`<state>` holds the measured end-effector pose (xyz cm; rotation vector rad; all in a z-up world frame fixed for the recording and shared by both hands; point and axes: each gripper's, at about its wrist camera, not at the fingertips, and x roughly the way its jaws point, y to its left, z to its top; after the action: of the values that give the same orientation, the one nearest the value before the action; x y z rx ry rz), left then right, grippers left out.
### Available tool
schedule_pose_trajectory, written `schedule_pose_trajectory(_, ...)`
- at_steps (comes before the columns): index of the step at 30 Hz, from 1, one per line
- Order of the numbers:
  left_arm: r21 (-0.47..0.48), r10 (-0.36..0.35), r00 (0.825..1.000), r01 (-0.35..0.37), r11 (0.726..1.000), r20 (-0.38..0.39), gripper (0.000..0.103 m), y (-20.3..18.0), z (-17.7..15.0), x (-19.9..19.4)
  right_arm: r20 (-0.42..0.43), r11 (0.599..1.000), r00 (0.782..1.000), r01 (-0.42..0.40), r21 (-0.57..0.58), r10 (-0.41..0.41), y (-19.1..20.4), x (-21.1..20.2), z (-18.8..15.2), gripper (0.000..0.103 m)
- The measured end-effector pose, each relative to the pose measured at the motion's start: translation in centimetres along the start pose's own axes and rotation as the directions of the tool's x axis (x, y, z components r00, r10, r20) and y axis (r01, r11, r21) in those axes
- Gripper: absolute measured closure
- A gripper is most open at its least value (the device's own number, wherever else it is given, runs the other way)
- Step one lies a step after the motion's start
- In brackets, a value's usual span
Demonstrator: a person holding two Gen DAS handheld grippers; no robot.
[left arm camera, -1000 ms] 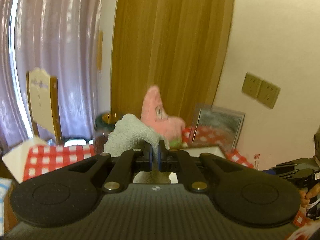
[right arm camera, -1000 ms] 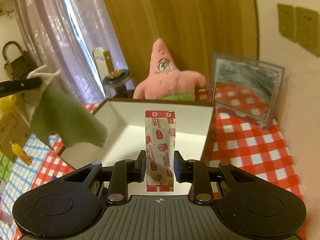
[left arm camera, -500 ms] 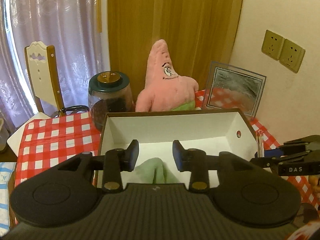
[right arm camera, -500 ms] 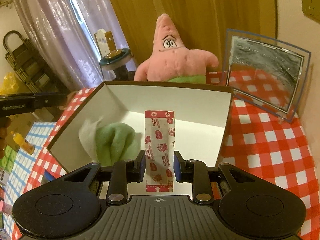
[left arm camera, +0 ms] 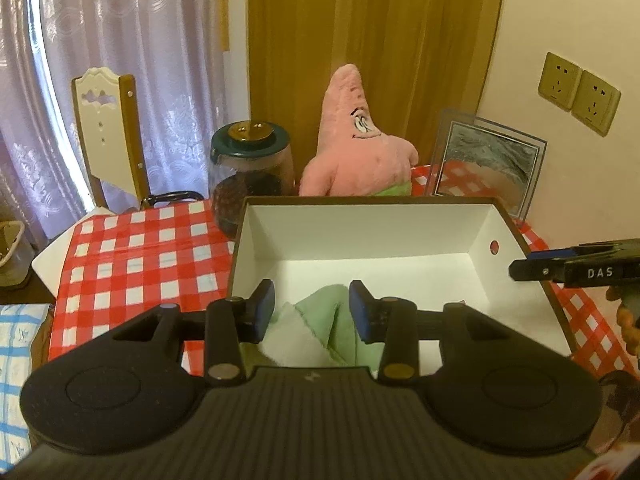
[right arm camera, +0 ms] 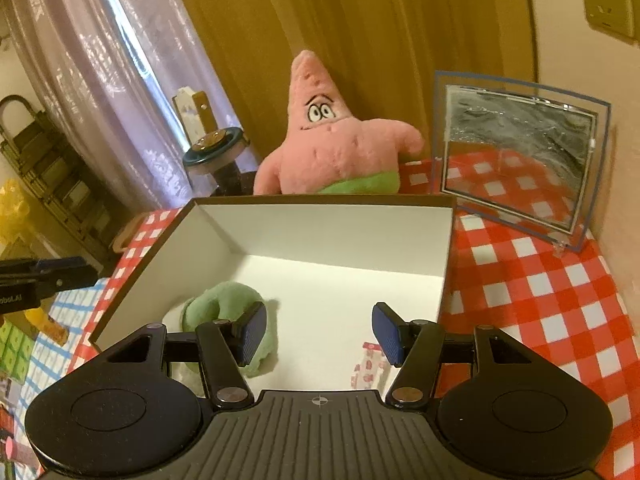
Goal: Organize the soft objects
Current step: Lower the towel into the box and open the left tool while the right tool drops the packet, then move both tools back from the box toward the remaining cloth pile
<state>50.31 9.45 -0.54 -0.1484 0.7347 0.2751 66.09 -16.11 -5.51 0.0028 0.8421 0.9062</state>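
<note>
Inside the white box (right arm camera: 344,236), the green cloth (right arm camera: 224,304) is seen at the near left corner. The red-printed packet (right arm camera: 370,364), at the near wall, is shown only by the right view. Both the left gripper (left arm camera: 312,308) and the right gripper (right arm camera: 318,330) have just been opening and are released, nothing pressed; the box's far half lies bare.

cloth (left arm camera: 320,332) showing pale green and white | box (right arm camera: 328,224) showing white inside, brown at the rim | plush star (right arm camera: 332,148) showing pink with green shorts | counter (right arm camera: 532,300) wearing red-and-white checks | packet (right arm camera: 370,364) showing white with red print | jar (left arm camera: 250,176) wearing a dark green lid | hand-held gripper pads (right arm camera: 252,332) showing blue
</note>
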Motion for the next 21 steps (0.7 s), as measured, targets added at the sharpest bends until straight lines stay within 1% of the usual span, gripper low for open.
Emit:
schedule_pose_trajectory(5, -0.026, 0.001, 1.0, -0.001, 1.0, -0.004, 0.065, 0.6, -0.8, -1.4, 0.024, 1.0, 1.0, 0.009, 0.029, -0.009, -0.8, -2.0, -0.9, 0.044)
schedule_pose_trajectory(12, -0.024, 0.015, 1.0, -0.014, 1.0, 0.016, 0.064, 1.3, -2.2, -4.6, 0.11, 0.996, 0.993, 0.038, 0.086, -0.047, -1.8, -6.9, -2.7, 0.044)
schedule_pose_trajectory(17, -0.025, 0.028, 0.999, -0.027, 0.999, 0.018, 0.063, 2.5, -3.9, -6.9, 0.193, 0.987, 0.974, 0.09, 0.131, -0.114, -2.0, -11.7, -5.0, 0.044)
schedule_pose_trajectory(21, -0.011, 0.043, 0.999, -0.043, 0.999, 0.007, 0.063, 4.0, -5.7, -8.4, 0.231, 0.975, 0.956, 0.143, 0.173, -0.181, -1.5, -15.2, -7.4, 0.044)
